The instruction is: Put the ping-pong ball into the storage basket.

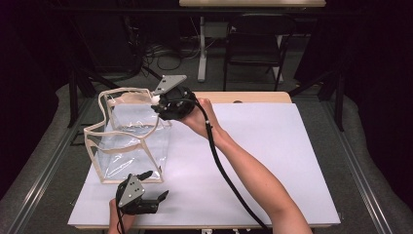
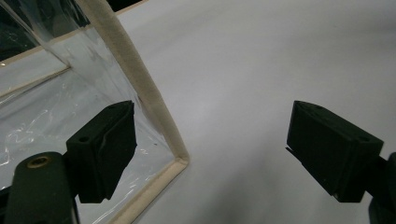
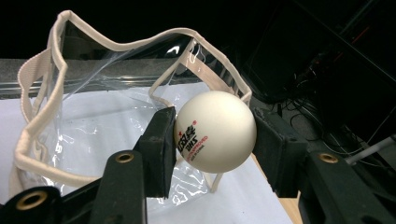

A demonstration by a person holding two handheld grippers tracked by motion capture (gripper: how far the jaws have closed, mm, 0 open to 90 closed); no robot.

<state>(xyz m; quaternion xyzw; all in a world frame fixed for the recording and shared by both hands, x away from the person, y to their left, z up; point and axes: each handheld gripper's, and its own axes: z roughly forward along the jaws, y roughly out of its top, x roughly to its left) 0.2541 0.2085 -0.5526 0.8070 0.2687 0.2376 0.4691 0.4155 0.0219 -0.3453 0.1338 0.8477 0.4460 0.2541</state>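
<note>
Resting ball (image 3: 215,131) between right gripper (image 3: 212,140) jaws

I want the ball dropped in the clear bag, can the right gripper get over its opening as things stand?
Probably yes: the right gripper holds the ball at the clear bag's open rim, with nothing in between.

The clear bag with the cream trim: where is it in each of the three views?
High view: clear bag stands left of centre on the white sheet.
Left gripper view: its lower corner, left of centre.
Right gripper view: its open rim behind the ball.
Shared landmark: the cream trim.
</note>
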